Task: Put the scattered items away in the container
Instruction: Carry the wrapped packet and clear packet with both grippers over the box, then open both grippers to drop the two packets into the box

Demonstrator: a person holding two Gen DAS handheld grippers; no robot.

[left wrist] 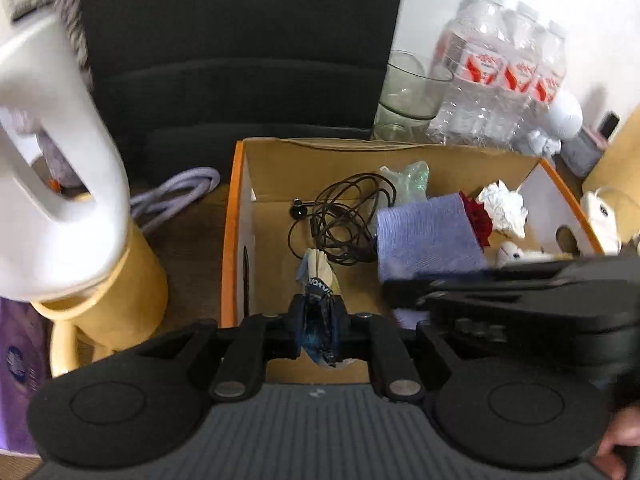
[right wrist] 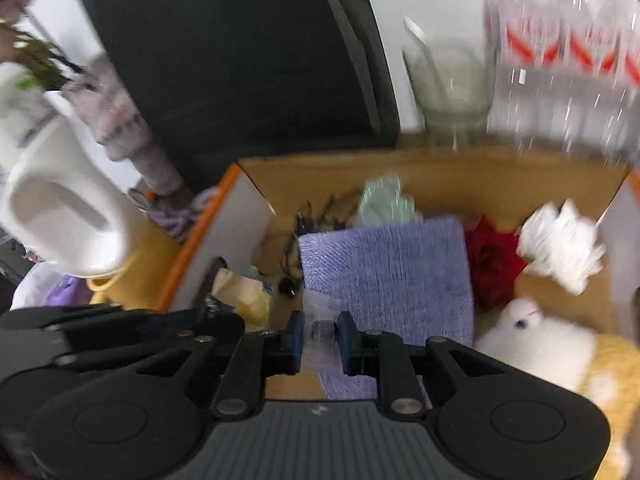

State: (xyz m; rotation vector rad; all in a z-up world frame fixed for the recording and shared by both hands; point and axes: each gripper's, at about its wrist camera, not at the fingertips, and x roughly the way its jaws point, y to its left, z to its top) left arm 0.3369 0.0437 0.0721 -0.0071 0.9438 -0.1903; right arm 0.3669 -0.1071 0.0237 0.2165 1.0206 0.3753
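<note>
An orange-edged cardboard box (left wrist: 232,220) (right wrist: 200,248) lies below both grippers. It holds a black earphone cable (left wrist: 340,220), a folded purple cloth (left wrist: 428,236) (right wrist: 384,276), a red flower (right wrist: 494,260), crumpled white paper (left wrist: 504,206) (right wrist: 560,248), green plastic (left wrist: 412,180) and a white plush (right wrist: 536,340). My left gripper (left wrist: 319,312) is shut on a crumpled blue-and-cream wrapper (left wrist: 318,276) over the box's near left part. My right gripper (right wrist: 320,334) is shut on a small clear plastic bag (right wrist: 320,308) over the cloth's near edge. It enters the left wrist view from the right (left wrist: 390,292).
A white jug (left wrist: 52,168) stands on a yellow mug (left wrist: 120,292) left of the box, with a lilac cord (left wrist: 176,192) behind. A glass vase (left wrist: 412,92) and a pack of water bottles (left wrist: 500,76) stand behind the box. A black chair back (left wrist: 240,40) fills the rear.
</note>
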